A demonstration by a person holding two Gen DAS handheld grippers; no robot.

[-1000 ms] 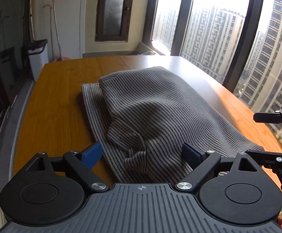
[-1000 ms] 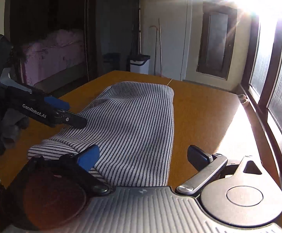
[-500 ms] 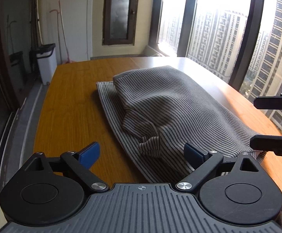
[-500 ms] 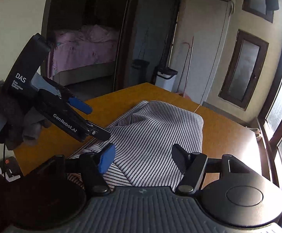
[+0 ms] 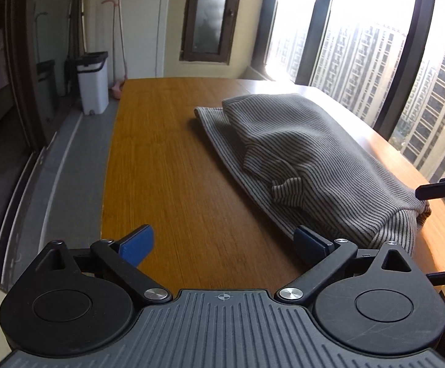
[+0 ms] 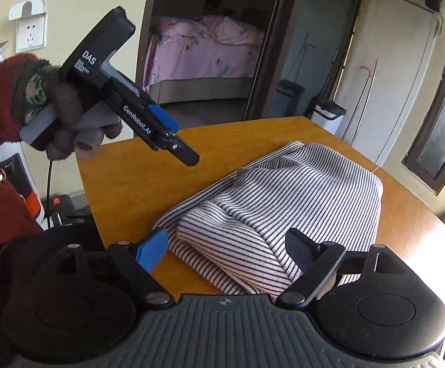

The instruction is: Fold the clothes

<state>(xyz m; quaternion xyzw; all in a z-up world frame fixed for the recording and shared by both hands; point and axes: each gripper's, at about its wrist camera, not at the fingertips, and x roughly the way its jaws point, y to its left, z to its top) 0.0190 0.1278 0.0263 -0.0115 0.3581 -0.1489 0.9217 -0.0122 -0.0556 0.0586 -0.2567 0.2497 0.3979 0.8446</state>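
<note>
The striped garment [image 5: 311, 159] lies folded over on the desk [image 5: 167, 165], no longer between the left hand-held gripper [image 5: 222, 242], which has drawn aside over bare wood, jaws opening and empty. The right hand-held gripper [image 6: 225, 248] has pulled back and rolled, jaws opening, the near fold between them but unpinched; this fold looks finished.

Daylight floods in through the tall windows [image 5: 360, 46], blown out to white glare at their top. The counter [image 5: 167, 159] beside them is evenly lit; the doorway far from them stays dim. Fisheye bends the window frames. Focus is sharp.
</note>
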